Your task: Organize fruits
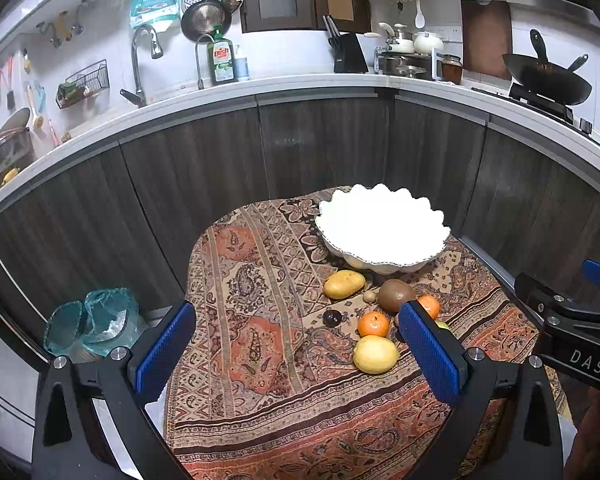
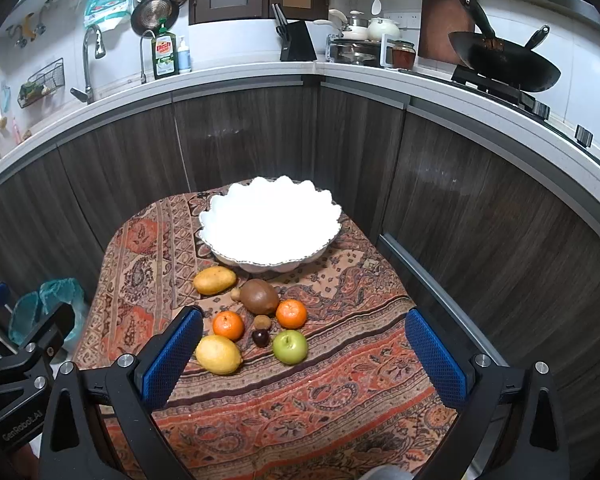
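Looking through the left wrist view first, we see the left gripper (image 1: 296, 354) with its blue pads spread wide and nothing between them, hovering over the patterned cloth (image 1: 236, 280). The white scalloped bowl (image 1: 382, 232) sits at the far end of the cloth, washed out so we cannot tell its contents. The fruits cluster ahead and to the right of our left gripper: a lemon (image 1: 375, 354) nearest, a mandarin (image 1: 373, 324) just behind it, then a kiwi (image 1: 396, 295) and a yellow mango (image 1: 344, 284) close to the bowl. The right pad hides part of the cluster.

Turning to the right wrist view, we find the right gripper (image 2: 305, 360) equally wide and empty. Here the green apple (image 2: 290, 347) lies almost dead ahead between the pads, with a dark plum (image 2: 261, 337) just beside it and a 2nd mandarin (image 2: 291, 313) behind. The lemon lies toward the left pad, its long axis running roughly left to right. We judge the right gripper better lined up for the apple and the left for the lemon; the bowl lies straight beyond both.
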`<state>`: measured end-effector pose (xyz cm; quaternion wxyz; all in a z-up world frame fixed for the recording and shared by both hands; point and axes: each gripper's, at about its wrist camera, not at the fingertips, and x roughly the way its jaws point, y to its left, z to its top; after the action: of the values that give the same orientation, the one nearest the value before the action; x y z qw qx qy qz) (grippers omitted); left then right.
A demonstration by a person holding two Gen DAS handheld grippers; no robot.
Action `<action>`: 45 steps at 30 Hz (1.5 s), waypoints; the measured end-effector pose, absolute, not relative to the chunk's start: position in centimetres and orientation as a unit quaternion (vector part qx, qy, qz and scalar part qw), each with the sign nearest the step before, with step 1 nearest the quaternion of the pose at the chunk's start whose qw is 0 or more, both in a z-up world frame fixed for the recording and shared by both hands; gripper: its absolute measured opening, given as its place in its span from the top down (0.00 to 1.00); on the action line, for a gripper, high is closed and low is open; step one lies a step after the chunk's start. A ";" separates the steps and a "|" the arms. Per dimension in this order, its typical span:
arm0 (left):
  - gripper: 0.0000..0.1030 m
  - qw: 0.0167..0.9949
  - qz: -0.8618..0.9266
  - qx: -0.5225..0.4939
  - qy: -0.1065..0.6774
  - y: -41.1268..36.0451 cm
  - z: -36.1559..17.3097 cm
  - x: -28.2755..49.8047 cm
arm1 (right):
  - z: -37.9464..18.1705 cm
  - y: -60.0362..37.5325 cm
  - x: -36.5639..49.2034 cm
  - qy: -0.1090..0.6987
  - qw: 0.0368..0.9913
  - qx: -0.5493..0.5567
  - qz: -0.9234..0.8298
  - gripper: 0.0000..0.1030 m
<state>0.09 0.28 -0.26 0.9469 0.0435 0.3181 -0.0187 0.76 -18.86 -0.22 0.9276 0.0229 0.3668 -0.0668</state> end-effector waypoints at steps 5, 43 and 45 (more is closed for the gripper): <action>0.00 0.947 -0.018 0.044 0.319 0.2 -0.3 0.1 | -0.2 -18.8 0.8 0.366 0.928 0.023 -0.067 0.01; 0.00 0.945 -0.024 0.042 0.323 -0.2 -0.5 0.0 | -0.1 -19.2 0.9 0.363 0.929 0.024 -0.070 0.01; 0.00 0.945 -0.024 0.042 0.323 -0.1 -0.5 0.0 | -0.1 -19.3 0.9 0.363 0.929 0.024 -0.070 0.01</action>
<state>0.03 -0.14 -0.46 0.9451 0.0423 0.3231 -0.0240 0.88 -19.26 -0.13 0.9289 0.0243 0.3626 -0.0704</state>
